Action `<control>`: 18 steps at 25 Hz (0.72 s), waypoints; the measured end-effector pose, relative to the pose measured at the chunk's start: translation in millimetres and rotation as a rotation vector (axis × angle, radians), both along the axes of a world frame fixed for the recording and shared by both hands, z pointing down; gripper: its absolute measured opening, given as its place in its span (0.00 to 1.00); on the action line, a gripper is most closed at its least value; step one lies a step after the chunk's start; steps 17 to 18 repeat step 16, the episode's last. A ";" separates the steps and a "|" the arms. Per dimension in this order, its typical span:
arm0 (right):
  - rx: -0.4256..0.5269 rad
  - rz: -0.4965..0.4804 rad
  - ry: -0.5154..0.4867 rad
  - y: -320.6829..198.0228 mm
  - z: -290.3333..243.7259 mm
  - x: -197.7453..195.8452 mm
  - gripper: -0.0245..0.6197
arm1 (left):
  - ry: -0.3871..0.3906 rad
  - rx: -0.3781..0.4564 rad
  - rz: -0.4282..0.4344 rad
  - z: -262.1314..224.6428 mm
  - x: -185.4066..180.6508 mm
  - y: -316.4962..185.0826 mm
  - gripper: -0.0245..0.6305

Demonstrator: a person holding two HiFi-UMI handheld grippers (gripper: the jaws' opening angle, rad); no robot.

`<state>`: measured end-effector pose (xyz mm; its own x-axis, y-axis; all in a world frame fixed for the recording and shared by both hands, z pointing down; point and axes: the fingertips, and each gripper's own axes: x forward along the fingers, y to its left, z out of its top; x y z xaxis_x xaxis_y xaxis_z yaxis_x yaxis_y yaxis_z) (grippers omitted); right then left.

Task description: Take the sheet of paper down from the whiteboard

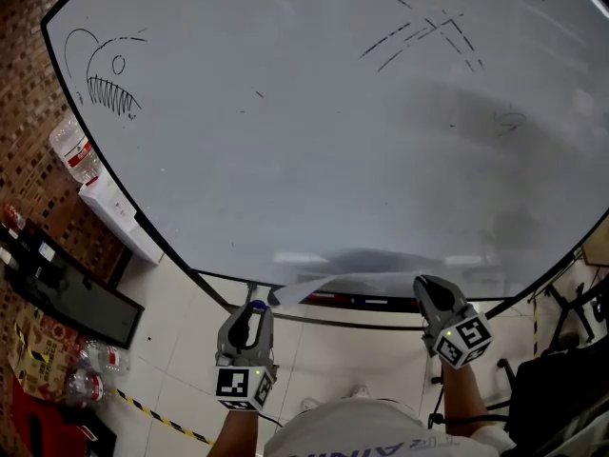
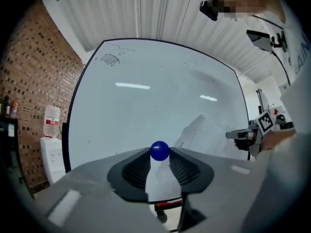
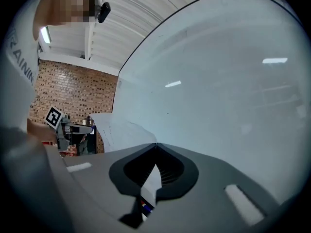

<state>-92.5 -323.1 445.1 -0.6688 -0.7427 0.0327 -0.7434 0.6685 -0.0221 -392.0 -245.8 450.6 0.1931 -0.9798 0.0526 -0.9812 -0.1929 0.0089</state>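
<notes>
The white sheet of paper [image 1: 354,285] hangs off the whiteboard [image 1: 314,131], stretched between my two grippers along the board's lower edge. My right gripper [image 1: 423,285] is shut on the sheet's right end; in the right gripper view its jaws [image 3: 156,144] meet on the paper [image 3: 119,130]. My left gripper [image 1: 255,306] is shut on a round blue magnet [image 2: 159,150] at its jaw tips. The sheet [image 2: 197,130] runs from just under that ball across to the right gripper [image 2: 234,134]. I cannot tell if the left jaws also pinch the paper.
A fish doodle [image 1: 107,76] and some strokes [image 1: 423,31] mark the board. A water dispenser with a bottle [image 1: 76,152] stands at the left by the brick wall. A black screen [image 1: 68,289], packed bottles [image 1: 84,369] and striped floor tape [image 1: 157,415] lie lower left. Black chair [image 1: 571,374] at right.
</notes>
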 end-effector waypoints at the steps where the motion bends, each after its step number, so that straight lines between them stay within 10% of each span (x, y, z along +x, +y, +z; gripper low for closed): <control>1: -0.001 0.000 0.004 1.6 0.9 1.2 0.05 | -0.003 -0.005 0.000 2.3 0.7 1.8 0.23; 18: -0.023 0.036 0.010 13.3 9.8 25.8 0.05 | 0.022 0.017 0.002 -2.3 16.9 -3.0 0.23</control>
